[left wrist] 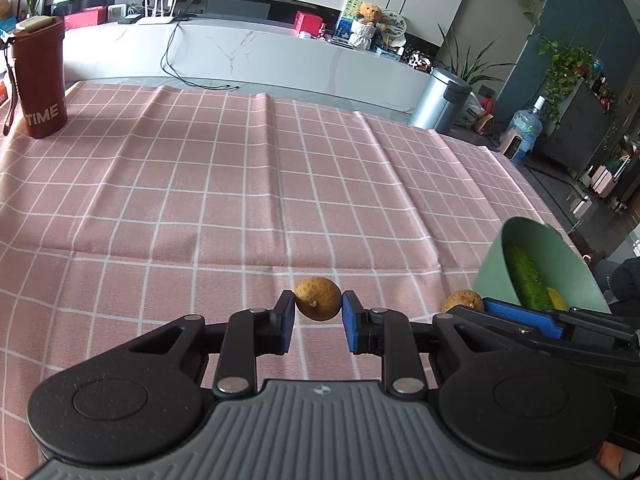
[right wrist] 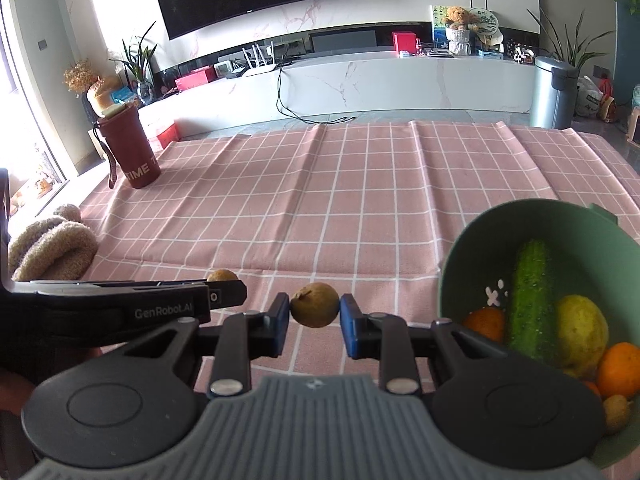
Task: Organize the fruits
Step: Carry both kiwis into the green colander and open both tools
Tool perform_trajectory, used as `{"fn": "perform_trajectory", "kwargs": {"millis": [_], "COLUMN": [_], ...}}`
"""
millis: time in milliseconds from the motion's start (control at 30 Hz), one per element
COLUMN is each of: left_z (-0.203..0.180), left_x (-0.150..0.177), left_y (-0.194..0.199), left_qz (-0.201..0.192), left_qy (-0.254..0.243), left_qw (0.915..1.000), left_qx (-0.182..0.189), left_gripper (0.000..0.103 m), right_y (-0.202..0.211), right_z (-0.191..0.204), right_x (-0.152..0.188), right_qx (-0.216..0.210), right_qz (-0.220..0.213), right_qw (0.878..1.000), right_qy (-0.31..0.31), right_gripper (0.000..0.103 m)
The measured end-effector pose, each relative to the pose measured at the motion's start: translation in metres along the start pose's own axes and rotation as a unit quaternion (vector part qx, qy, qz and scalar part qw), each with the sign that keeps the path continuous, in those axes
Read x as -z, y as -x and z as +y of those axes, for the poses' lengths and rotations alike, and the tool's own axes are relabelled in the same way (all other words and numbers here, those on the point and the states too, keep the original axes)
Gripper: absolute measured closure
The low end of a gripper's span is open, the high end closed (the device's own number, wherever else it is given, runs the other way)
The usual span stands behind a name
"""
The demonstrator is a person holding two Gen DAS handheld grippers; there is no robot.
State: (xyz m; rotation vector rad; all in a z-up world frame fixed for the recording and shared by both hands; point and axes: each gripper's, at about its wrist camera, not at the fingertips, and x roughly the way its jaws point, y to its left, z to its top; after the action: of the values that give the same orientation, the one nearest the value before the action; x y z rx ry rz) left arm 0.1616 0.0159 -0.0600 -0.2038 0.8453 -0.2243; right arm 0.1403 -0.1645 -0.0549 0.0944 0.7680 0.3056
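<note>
Far left of the right wrist view, a red cup (right wrist: pixel 130 148) stands at the cloth's (right wrist: pixel 360 184) upper-left corner, well clear of the action. Lower left, a beige plush (right wrist: pixel 52 244) sits at the cloth's edge. Moving in: the left gripper (left wrist: pixel 318 306) is clamped on a small brown fruit (left wrist: pixel 318 299), pads squeezing its sides, lifted off the cloth for carrying, I'd say. Just beside it, centre of the right wrist view, the right gripper (right wrist: pixel 314 306) is pinched on a second brown fruit (right wrist: pixel 315 305), same grip, likewise off the cloth. Both are aimed, I reckon, at the green bowl (right wrist: pixel 452 264) lower right, which already holds a cucumber (right wrist: pixel 530 300), a yellow fruit (right wrist: pixel 582 330) and oranges (right wrist: pixel 622 368). Its near rim is the obstacle; the right tool is closest. The middle of the cloth is wide open. The tools sit close together, so one at a time looks wiser.
</note>
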Motion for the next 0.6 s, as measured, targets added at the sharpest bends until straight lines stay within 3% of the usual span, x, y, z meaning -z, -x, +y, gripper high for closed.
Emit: {"fn": "perform_trajectory", "kwargs": {"millis": [167, 300, 600], "left_z": [-0.033, -0.07, -0.146], "left_x": [-0.014, -0.025, -0.035], "left_y": [0.013, 0.015, -0.022], "left_qz": [0.004, 0.009, 0.058], "left_qy": [-0.001, -0.029, -0.083], "left_qw": [0.9989, 0.996, 0.9853], "left_qx": [0.047, 0.084, 0.138], "left_gripper": [0.075, 0.075, 0.075], "right_y": [0.033, 0.064, 0.1], "right_z": [-0.028, -0.063, -0.135], "right_x": [-0.008, -0.011, -0.009], "right_qx": [-0.016, -0.015, 0.021], "right_qz": [0.009, 0.009, 0.026], "right_qw": [0.999, 0.999, 0.999], "right_qy": [-0.027, -0.034, -0.013], "right_gripper": [0.08, 0.08, 0.08]}}
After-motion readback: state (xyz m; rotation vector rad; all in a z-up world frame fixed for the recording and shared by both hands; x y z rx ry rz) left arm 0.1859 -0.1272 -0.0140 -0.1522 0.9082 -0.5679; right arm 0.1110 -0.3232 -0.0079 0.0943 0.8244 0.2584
